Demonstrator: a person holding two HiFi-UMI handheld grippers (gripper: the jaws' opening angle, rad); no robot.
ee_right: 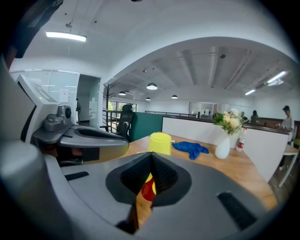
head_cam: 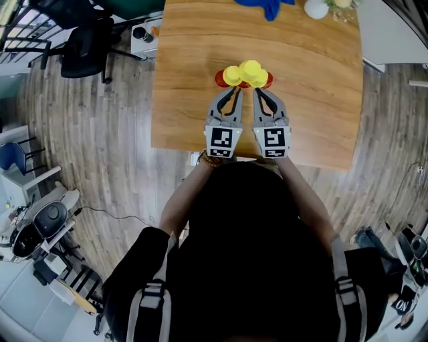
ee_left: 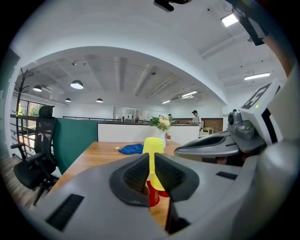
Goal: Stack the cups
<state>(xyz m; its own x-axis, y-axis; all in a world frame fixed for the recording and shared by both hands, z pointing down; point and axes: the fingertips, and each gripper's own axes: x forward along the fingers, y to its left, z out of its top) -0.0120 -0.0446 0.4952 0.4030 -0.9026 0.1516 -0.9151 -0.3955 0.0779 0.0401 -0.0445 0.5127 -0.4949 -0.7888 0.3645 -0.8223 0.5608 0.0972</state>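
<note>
A small pile of upturned cups stands mid-table: yellow cups (head_cam: 251,67) on top, red cups (head_cam: 219,79) at the bottom. Through the left gripper view's slit I see the top yellow cup (ee_left: 153,144) and a red cup (ee_left: 153,196) beyond. My left gripper (head_cam: 234,89) sits just short of the pile, its jaws all but shut with a thin slit and nothing in it. Beside it, my right gripper (head_cam: 257,89) is shut and empty; past its tips (ee_right: 151,161) show a yellow cup (ee_right: 160,143) and a red cup (ee_right: 148,190).
A blue cloth (head_cam: 267,5) and a white vase (head_cam: 316,8) with flowers stand at the wooden table's (head_cam: 321,100) far end. A black office chair (head_cam: 87,43) is on the floor to the left. The table's near edge runs under both grippers' marker cubes.
</note>
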